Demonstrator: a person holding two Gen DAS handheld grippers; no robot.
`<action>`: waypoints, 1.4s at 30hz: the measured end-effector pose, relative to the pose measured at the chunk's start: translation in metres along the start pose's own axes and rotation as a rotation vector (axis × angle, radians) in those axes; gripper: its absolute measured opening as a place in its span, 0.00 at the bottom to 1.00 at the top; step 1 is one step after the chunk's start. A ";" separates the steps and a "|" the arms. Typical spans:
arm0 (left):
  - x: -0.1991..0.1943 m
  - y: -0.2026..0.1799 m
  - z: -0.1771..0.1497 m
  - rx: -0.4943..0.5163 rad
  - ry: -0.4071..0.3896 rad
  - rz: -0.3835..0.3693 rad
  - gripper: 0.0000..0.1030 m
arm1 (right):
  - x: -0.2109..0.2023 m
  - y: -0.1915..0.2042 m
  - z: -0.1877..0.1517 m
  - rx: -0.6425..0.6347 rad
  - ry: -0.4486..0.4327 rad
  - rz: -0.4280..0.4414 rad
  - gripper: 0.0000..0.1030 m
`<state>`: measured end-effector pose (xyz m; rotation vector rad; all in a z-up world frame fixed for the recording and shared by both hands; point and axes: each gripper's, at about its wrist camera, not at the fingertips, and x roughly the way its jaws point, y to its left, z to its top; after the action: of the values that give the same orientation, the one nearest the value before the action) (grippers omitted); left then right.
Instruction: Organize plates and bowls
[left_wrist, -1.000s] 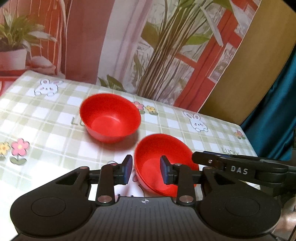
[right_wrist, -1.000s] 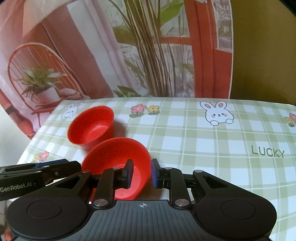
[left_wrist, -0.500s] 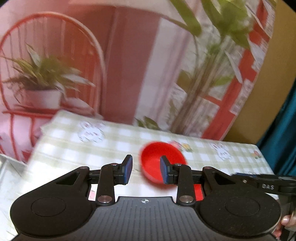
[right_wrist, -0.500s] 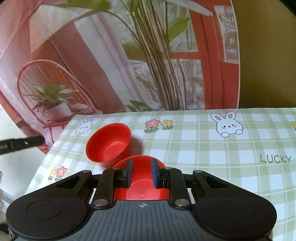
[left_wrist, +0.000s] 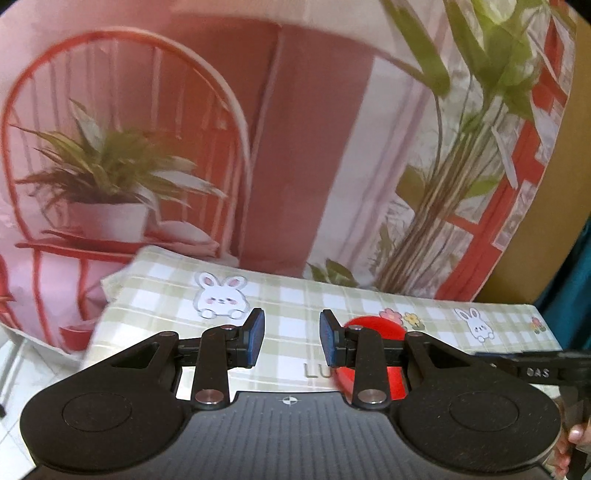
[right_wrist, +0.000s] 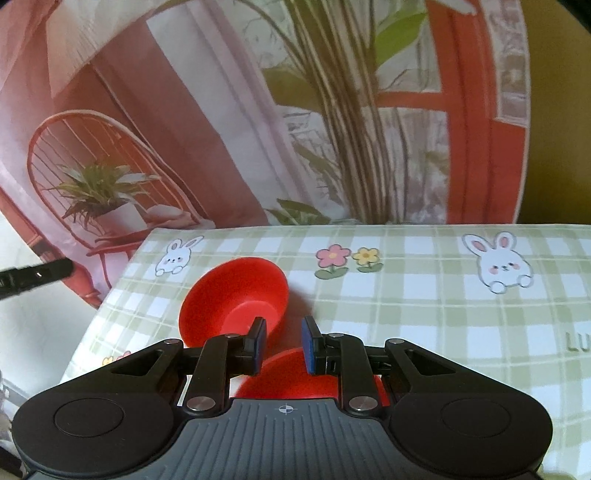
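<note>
The right gripper (right_wrist: 283, 345) hangs with its jaws apart and nothing between them, just above the nearer red bowl (right_wrist: 284, 373), which sits on the surface (right_wrist: 424, 306) close to its near edge. A little farther, towards the left edge, the second red bowl (right_wrist: 236, 299) stands tilted, just beside the first one. The left gripper (left_wrist: 290, 341) also has its jaws open and empty; behind its right finger one red bowl (left_wrist: 373, 325) shows partly.

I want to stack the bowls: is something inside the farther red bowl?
Farther red bowl: its visible inside is bare red. Right gripper fingers cover the near part.
</note>
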<state>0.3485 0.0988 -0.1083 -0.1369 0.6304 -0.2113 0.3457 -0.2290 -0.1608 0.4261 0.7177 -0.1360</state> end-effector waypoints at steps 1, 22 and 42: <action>0.008 -0.003 -0.003 -0.004 0.005 -0.014 0.33 | 0.007 0.001 0.003 -0.004 0.005 -0.003 0.20; 0.099 -0.029 -0.039 -0.055 0.120 -0.095 0.36 | 0.071 -0.010 0.025 0.104 0.118 0.014 0.20; 0.098 -0.031 -0.053 -0.077 0.126 -0.066 0.10 | 0.073 -0.006 0.019 0.153 0.142 0.033 0.08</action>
<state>0.3894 0.0420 -0.2006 -0.2200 0.7600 -0.2609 0.4099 -0.2411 -0.1981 0.5981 0.8428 -0.1305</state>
